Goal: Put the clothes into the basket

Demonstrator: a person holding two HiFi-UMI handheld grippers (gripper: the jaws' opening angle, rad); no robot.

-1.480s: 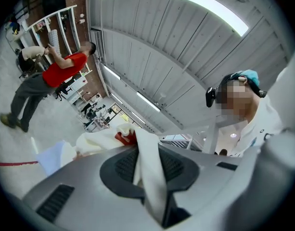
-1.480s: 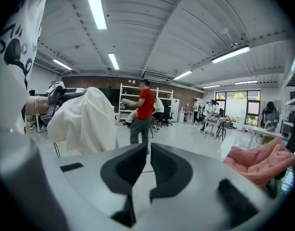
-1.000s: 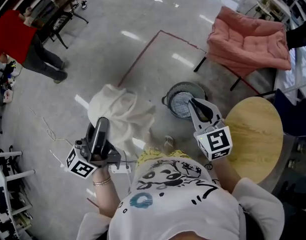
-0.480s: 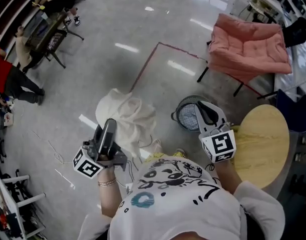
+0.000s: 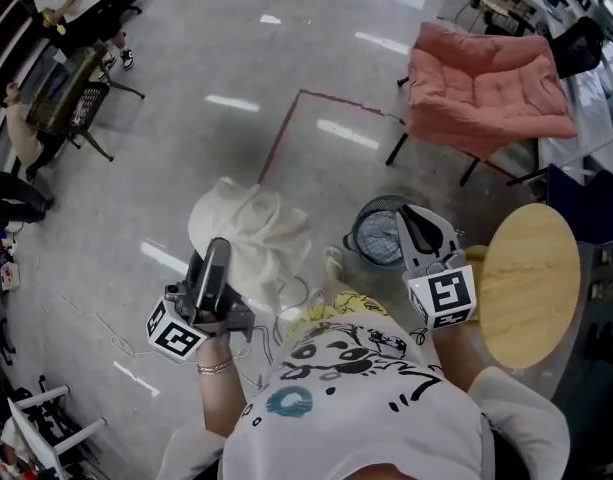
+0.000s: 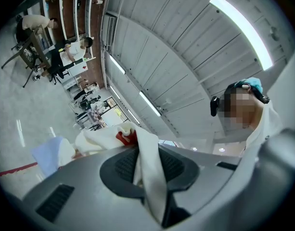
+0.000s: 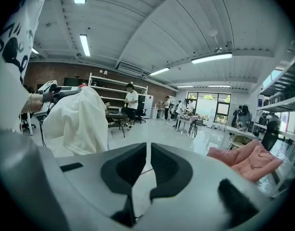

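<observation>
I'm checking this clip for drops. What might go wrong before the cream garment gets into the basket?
1. The left tool pinches only a thin fold of the cream garment; the hanging bulk might pull it free.
2. The basket looks small and already holds cloth, so the garment may drape over its rim.
3. The right tool is shut and empty, giving no support.

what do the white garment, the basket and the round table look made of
The white garment: soft matte cloth, hanging in limp folds. The basket: dark, perhaps plastic or wire mesh; too small to tell. The round table: pale wood or wood-look top, even tan colour, slight sheen.
</observation>
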